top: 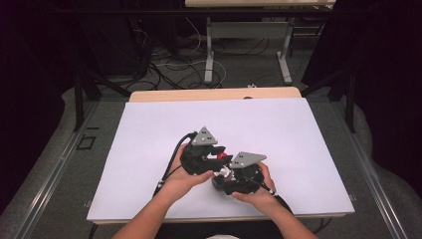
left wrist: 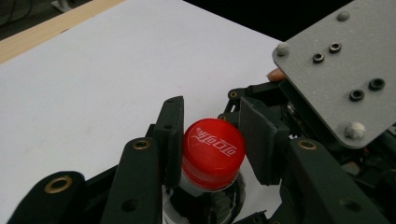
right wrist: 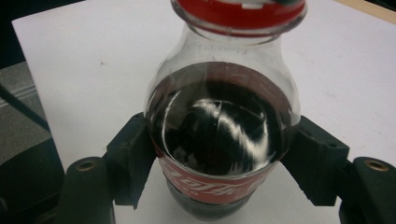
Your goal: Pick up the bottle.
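Cap [left wrist: 212,158] and bottle [right wrist: 222,126] share one axis, and the coming twist turns on that line. In the left gripper view the red cap sits at lower centre of the frame, between the two black jaws of the left hand-held gripper [left wrist: 212,140]: the left jaw's pad lies against the cap's side, the right pad stands just beside it, and I cannot tell whether that side touches. In the right gripper view the bottle fills the middle of the frame, neck toward the top edge, dark drink up to its shoulder, and the right hand-held gripper [right wrist: 219,161] is clamped on its body at the red label, one jaw on each side. In the high view both hands meet at lower centre of the white table [top: 149,129], the left hand-held gripper [top: 215,155] just up and left of the right hand-held gripper [top: 225,175], with the cap a red spot between them. The left one is therefore the nearer to the cap; the right one serves as the anchor. My judgement: unscrewing is the step in hand, and the left jaws need a firm bite on both sides before turning about the bottle's long axis.
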`<state>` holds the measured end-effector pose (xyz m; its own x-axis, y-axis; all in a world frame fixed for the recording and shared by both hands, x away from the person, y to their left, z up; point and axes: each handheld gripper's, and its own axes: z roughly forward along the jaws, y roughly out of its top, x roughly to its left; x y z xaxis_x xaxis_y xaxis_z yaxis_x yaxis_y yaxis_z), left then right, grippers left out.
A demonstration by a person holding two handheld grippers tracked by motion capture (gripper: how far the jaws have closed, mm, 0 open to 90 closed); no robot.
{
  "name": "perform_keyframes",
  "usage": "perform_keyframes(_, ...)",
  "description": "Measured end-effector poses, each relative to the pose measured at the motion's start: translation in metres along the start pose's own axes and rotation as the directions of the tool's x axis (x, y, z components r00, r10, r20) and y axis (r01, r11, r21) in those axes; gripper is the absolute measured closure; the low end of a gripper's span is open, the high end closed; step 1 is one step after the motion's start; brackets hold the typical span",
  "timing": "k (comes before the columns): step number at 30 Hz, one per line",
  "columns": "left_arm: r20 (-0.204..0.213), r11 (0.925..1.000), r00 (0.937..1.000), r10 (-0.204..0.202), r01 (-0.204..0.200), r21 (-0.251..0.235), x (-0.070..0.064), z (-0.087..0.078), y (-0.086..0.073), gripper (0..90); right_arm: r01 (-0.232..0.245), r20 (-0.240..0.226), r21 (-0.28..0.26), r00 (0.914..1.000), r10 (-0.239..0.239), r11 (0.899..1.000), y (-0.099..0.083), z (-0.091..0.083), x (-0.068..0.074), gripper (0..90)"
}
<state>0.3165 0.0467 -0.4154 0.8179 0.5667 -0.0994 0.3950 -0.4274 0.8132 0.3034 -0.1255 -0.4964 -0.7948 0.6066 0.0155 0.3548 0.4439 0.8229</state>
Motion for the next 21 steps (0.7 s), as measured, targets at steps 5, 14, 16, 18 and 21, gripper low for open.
perform_keyframes(5,-0.070,0.9996,0.9971,-0.028,0.027,-0.014,-0.006,0.003,0.000,61.8,-0.019,0.021,0.008,0.9996,0.019,1.000,0.000,0.001,0.000,30.5)
perform_keyframes(14,-0.058,0.9986,0.9970,-0.051,0.050,-0.014,-0.004,0.002,0.003,60.8,-0.021,0.020,0.003,0.9996,0.021,1.000,0.001,-0.001,-0.002,30.4)
perform_keyframes(16,-0.029,0.9978,0.9976,-0.063,0.062,-0.023,-0.001,0.000,0.003,54.1,-0.014,0.014,0.000,0.9998,0.014,1.000,0.001,-0.002,-0.002,30.3)
perform_keyframes(18,0.005,0.9983,0.9986,-0.054,0.054,-0.023,0.003,-0.004,0.004,50.6,-0.003,0.009,-0.018,1.0000,0.004,1.000,0.001,-0.002,-0.004,30.3)
perform_keyframes(21,0.054,0.9989,0.9977,-0.041,0.042,-0.021,0.008,-0.009,0.004,46.0,0.006,-0.006,-0.019,1.0000,-0.006,1.000,0.002,-0.003,-0.003,30.3)
